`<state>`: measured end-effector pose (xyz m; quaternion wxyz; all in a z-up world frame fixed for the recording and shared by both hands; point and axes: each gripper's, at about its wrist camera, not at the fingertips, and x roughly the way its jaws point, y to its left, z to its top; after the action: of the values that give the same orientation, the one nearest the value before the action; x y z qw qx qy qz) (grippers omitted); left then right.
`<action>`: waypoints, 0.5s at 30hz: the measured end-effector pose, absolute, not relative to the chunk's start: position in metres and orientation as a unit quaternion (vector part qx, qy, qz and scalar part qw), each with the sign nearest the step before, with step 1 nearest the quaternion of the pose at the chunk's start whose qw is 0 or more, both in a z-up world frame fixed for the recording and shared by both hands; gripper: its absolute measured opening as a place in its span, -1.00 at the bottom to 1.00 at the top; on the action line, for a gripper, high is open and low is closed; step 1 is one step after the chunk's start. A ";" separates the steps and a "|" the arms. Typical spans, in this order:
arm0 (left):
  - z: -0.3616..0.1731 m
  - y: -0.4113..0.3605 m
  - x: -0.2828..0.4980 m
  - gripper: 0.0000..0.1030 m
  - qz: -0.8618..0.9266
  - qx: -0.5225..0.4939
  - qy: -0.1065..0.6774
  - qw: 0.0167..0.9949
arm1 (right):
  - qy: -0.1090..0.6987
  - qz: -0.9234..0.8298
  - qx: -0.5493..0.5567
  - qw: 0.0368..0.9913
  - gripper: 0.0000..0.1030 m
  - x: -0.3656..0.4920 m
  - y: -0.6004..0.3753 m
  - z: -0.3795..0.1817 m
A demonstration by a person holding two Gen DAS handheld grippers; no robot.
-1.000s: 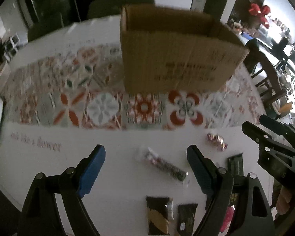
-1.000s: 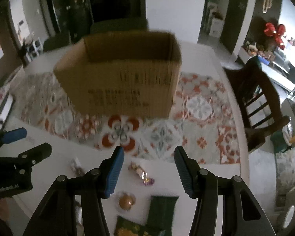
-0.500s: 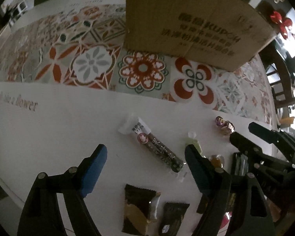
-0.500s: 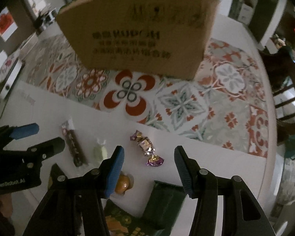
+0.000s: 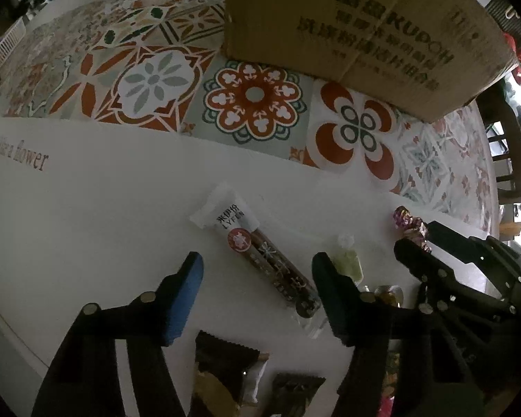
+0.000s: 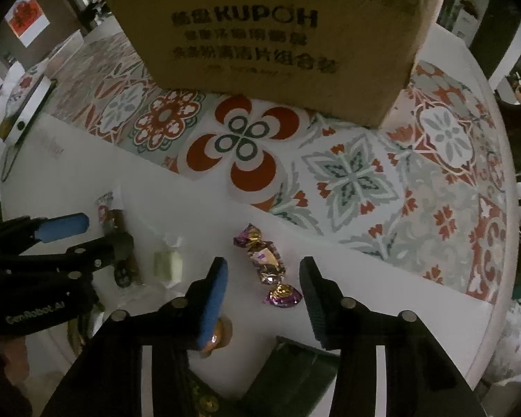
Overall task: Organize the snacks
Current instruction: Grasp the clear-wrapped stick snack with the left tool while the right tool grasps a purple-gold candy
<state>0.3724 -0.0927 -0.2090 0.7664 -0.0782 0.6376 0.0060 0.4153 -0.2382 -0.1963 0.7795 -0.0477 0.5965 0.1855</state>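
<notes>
A long snack stick in a white and dark wrapper (image 5: 264, 250) lies on the white table between the fingers of my open left gripper (image 5: 257, 274), just above it. A purple and gold wrapped candy (image 6: 265, 260) lies between the fingers of my open right gripper (image 6: 262, 278). A pale green candy (image 6: 168, 264) and an orange candy (image 6: 220, 335) lie to its left. A brown cardboard box (image 6: 278, 31) stands on the patterned mat behind; it also shows in the left wrist view (image 5: 357, 31).
Dark snack packets (image 5: 225, 371) lie near the table's front edge, and a dark green packet (image 6: 295, 375) lies under the right gripper. The table's round edge (image 6: 503, 312) curves at the right. A wooden chair (image 5: 510, 160) stands beyond it.
Both grippers have moved down and forward toward the table. The snack stick now sits between the left fingers and the purple candy between the right fingers. Both stay open.
</notes>
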 end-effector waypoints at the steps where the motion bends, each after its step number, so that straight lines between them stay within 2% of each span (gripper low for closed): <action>1: -0.210 -0.094 0.372 0.11 0.005 -0.077 0.639 0.766 | 0.596 0.186 -0.049 0.779 -0.23 0.415 -0.238 -0.197; 2: -0.212 -0.095 0.372 0.09 0.005 -0.075 0.640 0.764 | 0.597 0.187 -0.050 0.779 -0.34 0.415 -0.238 -0.198; 5: -0.213 -0.097 0.370 0.03 0.004 -0.072 0.640 0.765 | 0.595 0.188 -0.049 0.780 -0.49 0.415 -0.237 -0.200; 8: -0.214 -0.101 0.367 -0.34 0.001 -0.060 0.637 0.769 | 0.591 0.188 -0.051 0.782 -0.68 0.413 -0.237 -0.199; 10: -0.214 -0.102 0.367 -0.46 -0.003 -0.050 0.636 0.770 | 0.587 0.193 -0.049 0.785 -0.68 0.410 -0.235 -0.198; 15: -0.209 -0.103 0.366 -0.59 -0.015 -0.032 0.627 0.779 | 0.578 0.192 -0.035 0.792 -0.68 0.406 -0.231 -0.191</action>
<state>0.3663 -0.1028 -0.2086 0.7786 -0.0322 0.6265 -0.0151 0.4057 -0.2311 -0.1910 0.7923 -0.0352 0.5781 0.1920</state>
